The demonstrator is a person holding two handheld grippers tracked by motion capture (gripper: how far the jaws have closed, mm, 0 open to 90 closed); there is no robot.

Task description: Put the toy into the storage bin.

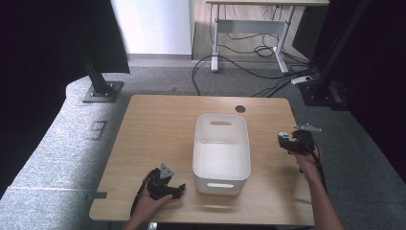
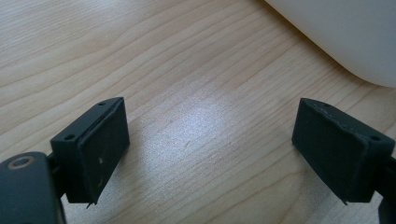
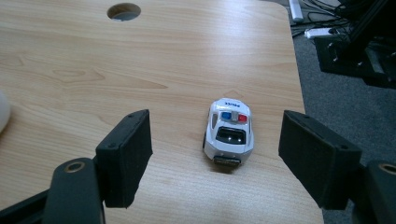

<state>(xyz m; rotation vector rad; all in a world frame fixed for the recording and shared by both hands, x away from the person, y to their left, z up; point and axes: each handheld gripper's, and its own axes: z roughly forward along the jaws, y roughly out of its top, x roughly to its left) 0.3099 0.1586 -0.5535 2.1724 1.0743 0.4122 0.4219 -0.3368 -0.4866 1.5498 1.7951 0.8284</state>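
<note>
Seen from the high view, a person seated at a wooden table [image 1: 158, 124] holds a gripper in each hand on either side of a white plastic bin [image 1: 221, 146] with cut-out handles. The left gripper [image 1: 165, 187] sits low over the near edge, just left of the bin's near corner; the right gripper [image 1: 293, 141] is raised at the table's right edge, well apart from the bin. A round cable hole [image 1: 240, 109] lies beyond the bin.

In the left gripper view, the left gripper [image 2: 212, 149] stands with its jaws spread wide over bare tabletop [image 2: 140, 56], nothing between them; the white bin's [image 2: 345, 32] rounded wall curves ahead and to the right of the jaws.

In the right gripper view, the right gripper [image 3: 215, 156] is likewise spread wide, and a small white toy police car [image 3: 229, 132], with blue and red roof lights, rests on the table [image 3: 116, 70] between the jaws, nearer the right one and touching neither. The cable hole [image 3: 123, 11] lies far ahead to the left.
</note>
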